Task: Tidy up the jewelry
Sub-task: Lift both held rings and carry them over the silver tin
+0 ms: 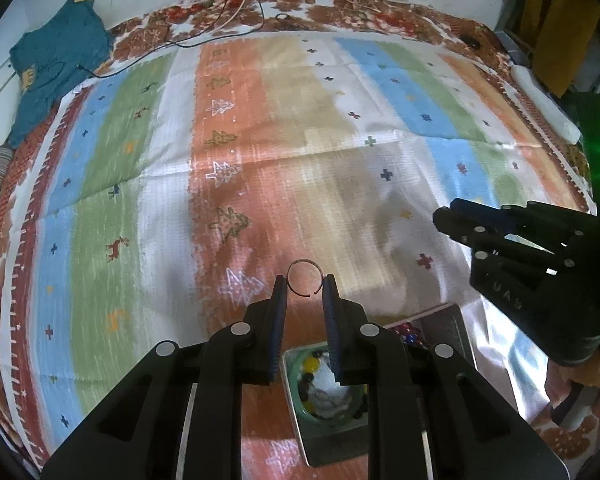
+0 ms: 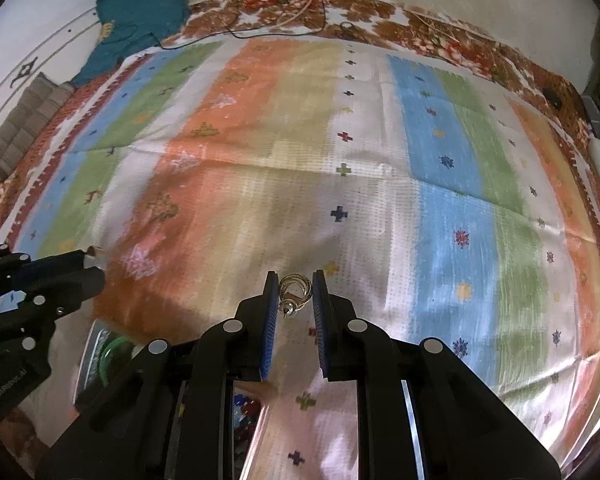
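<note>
Tray: the shiny metal tray (image 1: 445, 322) sits half hidden behind the black left gripper (image 1: 304, 286).
Beads: coloured glass beads (image 2: 244, 410) blurred.

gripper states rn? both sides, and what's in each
Left gripper: closed on a thin open wire ring, held at the fingertips.
Right gripper: closed on a gold hoop earring, held at the fingertips.

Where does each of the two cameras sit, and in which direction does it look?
Left wrist: on the left gripper, looking steeply down along its fingers at a thin open ring; the right gripper and a hand show at right.
Right wrist: on the right gripper, looking steeply down at gold earrings; the left gripper shows at left.
Shared: striped cloth, teal garment, cables.
</note>
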Demonstrator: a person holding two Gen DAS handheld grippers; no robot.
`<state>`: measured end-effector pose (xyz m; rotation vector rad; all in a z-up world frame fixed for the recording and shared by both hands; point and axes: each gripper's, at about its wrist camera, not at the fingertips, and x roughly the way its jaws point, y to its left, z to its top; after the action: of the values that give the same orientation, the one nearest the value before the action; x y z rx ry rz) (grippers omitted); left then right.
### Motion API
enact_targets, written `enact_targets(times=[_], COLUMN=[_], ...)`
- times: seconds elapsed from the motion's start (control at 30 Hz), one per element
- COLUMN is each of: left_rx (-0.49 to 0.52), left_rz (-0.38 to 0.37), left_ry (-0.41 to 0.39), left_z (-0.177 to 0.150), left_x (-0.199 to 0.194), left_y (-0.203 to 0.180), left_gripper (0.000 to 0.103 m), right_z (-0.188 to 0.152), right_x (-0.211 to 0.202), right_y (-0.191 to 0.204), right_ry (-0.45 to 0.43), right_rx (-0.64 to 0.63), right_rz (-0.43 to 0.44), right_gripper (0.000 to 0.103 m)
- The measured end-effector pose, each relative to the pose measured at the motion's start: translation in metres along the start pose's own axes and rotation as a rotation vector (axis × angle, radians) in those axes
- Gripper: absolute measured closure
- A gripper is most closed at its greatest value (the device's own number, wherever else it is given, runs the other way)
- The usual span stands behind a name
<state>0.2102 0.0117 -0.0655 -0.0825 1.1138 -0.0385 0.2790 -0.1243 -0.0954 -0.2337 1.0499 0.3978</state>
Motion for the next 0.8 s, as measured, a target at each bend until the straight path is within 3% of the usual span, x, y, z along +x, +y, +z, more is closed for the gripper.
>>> enact_targets(times=[0.8], left_rx=[-0.025], left_rz=[-0.04], left_ry=[-0.059], left_z=[-0.037], left_x=[-0.038], left_y=[-0.01], left_gripper=[0.085], right_z=[-0.038], right_x=[-0.049], right_y=[0.024], right_ry=[-0.06], right_rx=[-0.026], right_rz=[0.05], right_gripper=[0.085])
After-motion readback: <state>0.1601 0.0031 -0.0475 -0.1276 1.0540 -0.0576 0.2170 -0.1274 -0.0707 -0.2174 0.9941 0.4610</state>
